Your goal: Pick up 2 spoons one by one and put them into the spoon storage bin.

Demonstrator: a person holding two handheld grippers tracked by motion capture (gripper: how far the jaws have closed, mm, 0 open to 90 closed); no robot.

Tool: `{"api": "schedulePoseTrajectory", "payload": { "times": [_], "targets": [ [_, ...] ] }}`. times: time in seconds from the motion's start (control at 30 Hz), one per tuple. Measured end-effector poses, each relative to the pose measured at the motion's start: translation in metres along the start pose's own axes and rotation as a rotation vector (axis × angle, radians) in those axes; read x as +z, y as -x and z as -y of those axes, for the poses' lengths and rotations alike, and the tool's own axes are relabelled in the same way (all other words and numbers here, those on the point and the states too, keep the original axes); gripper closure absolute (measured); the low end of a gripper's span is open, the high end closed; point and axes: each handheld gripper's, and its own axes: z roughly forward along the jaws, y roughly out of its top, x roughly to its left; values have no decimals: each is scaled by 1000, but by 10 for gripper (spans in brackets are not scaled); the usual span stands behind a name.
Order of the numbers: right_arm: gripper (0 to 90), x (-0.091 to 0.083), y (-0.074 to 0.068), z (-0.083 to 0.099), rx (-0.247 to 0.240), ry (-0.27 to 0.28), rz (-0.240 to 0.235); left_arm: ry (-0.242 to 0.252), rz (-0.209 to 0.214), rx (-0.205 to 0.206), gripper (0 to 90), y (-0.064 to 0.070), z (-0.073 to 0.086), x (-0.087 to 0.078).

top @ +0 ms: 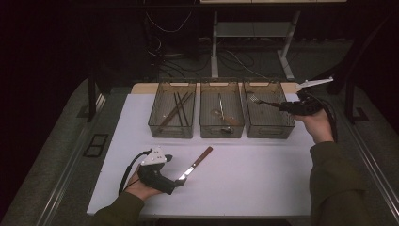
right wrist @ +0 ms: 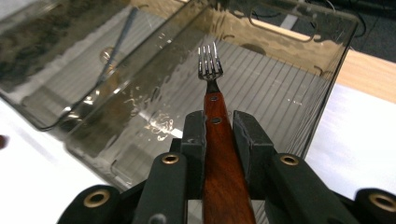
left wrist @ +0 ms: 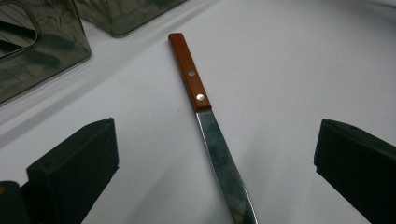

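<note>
A: Where is the fork (right wrist: 211, 88) at this moment?

B: The right gripper (right wrist: 219, 133) grasps it by the wooden handle, with both jaws pressed on the sides of the handle. The metal tines point forward, toward 12 o'clock in the right gripper view, and they hang above the inside of the right bin (top: 281, 128). In the high view this bin is at about 2 o'clock on the white table (top: 254, 179), and the fork is above its rim, not lying on the bottom.

A: And the left gripper (top: 178, 182)?

B: It is at about 7 o'clock on the table. Its jaws are spread wide and grasp nothing. The knife (left wrist: 205, 121) lies flat on the table between them, and neither jaw touches it. Its blade is near the gripper and its wooden handle points away, toward 1 o'clock in the high view.

A: What is in the other bins?

B: The left bin (top: 155, 123) has long dark sticks. The middle bin (top: 222, 133) has a spoon (top: 220, 109) and some other small pieces that I cannot identify.
</note>
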Motion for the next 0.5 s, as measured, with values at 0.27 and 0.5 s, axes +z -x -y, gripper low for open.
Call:
{"api": "schedulePoseTrajectory", "payload": {
  "times": [0.27, 0.5],
  "targets": [
    [753, 22, 1, 2, 28, -49, 9, 0, 4, -5, 0, 0, 0, 0],
    [752, 32, 1, 5, 40, -67, 13, -6, 9, -1, 0, 1, 0, 0]
  ]
}}
